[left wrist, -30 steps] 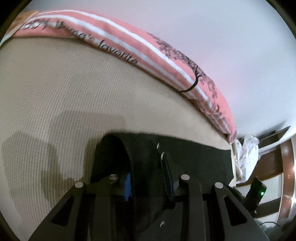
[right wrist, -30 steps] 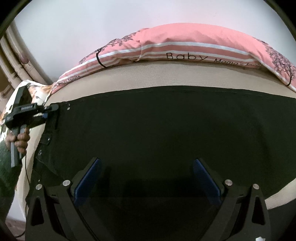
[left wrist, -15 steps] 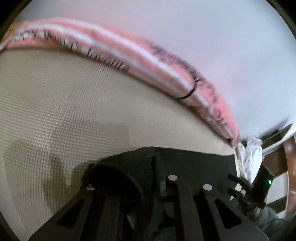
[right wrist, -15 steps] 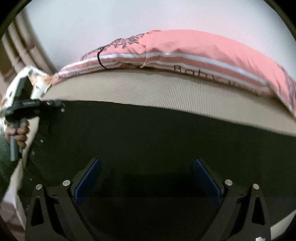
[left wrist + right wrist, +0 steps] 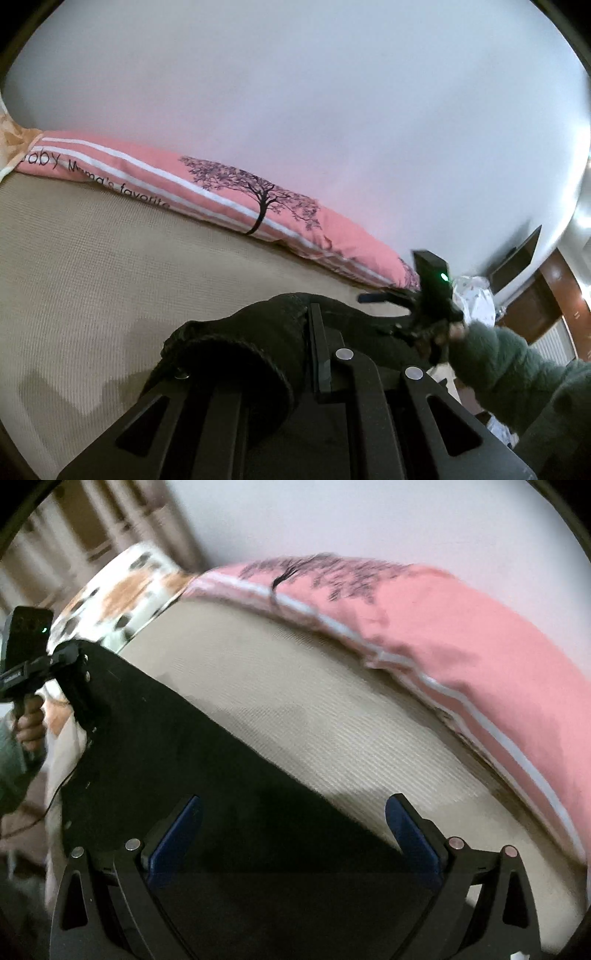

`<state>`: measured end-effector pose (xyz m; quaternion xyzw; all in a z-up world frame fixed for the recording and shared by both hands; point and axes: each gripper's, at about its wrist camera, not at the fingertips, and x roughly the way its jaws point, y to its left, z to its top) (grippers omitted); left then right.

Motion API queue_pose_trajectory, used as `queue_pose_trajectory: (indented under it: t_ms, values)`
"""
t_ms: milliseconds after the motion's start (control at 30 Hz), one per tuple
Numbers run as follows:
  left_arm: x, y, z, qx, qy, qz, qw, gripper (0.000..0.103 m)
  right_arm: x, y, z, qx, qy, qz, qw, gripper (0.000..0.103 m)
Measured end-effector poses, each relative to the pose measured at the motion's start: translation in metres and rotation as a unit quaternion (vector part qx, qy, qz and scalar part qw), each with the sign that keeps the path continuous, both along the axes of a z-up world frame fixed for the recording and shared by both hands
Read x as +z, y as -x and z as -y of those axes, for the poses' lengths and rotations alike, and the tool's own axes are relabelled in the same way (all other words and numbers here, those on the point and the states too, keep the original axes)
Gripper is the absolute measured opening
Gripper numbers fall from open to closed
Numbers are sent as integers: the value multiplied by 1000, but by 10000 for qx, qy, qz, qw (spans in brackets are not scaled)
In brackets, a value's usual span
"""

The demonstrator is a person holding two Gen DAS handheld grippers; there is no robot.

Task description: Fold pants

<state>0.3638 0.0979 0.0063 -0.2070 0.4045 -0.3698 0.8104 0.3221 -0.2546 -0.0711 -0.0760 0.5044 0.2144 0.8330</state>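
Note:
The black pants (image 5: 207,768) lie spread on the beige bed (image 5: 295,709). My left gripper (image 5: 295,332) is shut on the pants' waist end (image 5: 258,332), which bunches over its fingers and is lifted off the bed; the same gripper shows at far left in the right wrist view (image 5: 74,657), still clamped on that edge. My right gripper (image 5: 291,823) is open, its blue pads (image 5: 177,830) wide apart just above the black cloth, holding nothing. It also shows at the right in the left wrist view (image 5: 391,299).
A long pink pillow (image 5: 229,192) with a tree print lies along the bed's far side against the white wall. A white and orange patterned cushion (image 5: 125,590) sits at the bed's left end. Wooden furniture (image 5: 546,295) stands beyond the right end.
My left gripper has lifted the pants' waist end up off the bed. My right gripper has swung to the left over the cloth, still open.

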Motion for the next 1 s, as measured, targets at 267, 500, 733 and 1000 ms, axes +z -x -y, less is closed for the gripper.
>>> queue_pose_trajectory:
  t_ms: [267,500,733,1000]
  values:
    - [4,4,-4,222,23,-104,9997,9,-18,-25,-3,986,-249,-1126,9884,68]
    - [5,2,-4,289,-134,-158,9994,9,-32,-13,17,1176,84,-1407,9830,48]
    - [2,-4,-2,318,-252,-222,9989,9,-36,-4,59,678,305,-1358,9879,35]
    - [-8,-18,3,299,-453,-314,9980,9,-31,14,66,306,639,-871,9937,15]
